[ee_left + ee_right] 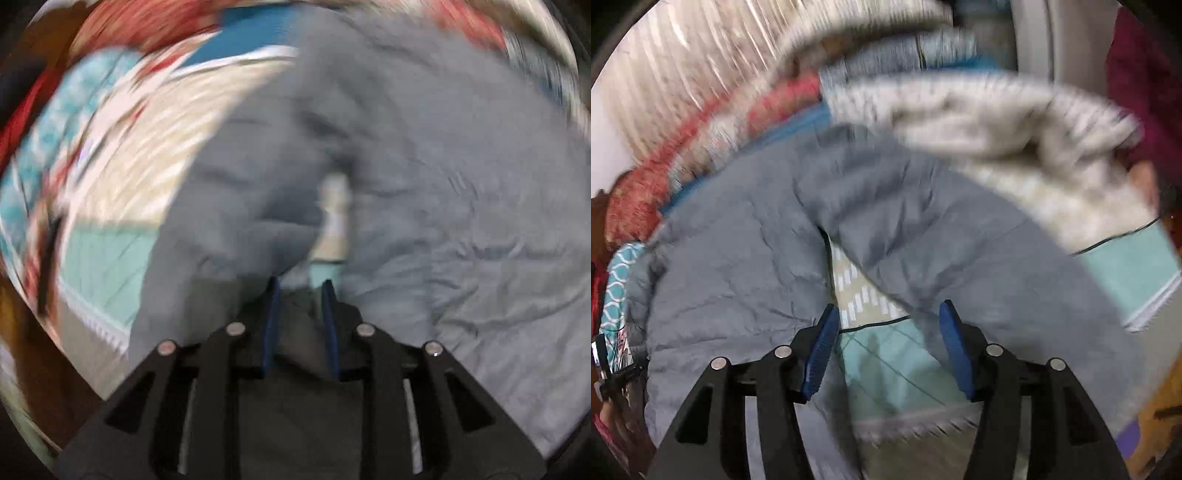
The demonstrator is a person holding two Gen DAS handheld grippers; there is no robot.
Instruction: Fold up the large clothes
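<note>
A large blue-grey garment lies spread and creased over a bed and fills most of the blurred left wrist view. My left gripper points down at it, its blue pads close together with a fold of the grey cloth pinched between them. In the right wrist view the same garment shows two wide parts with a V-shaped gap between them. Over that gap my right gripper stands open, with nothing between its blue pads and only the bed cover below.
The bed cover is teal and cream with a fringed edge. Red patterned cloth lies at the far left. A pale grey knitted cloth is heaped at the upper right, beside a person's maroon sleeve. Both views are smeared by motion.
</note>
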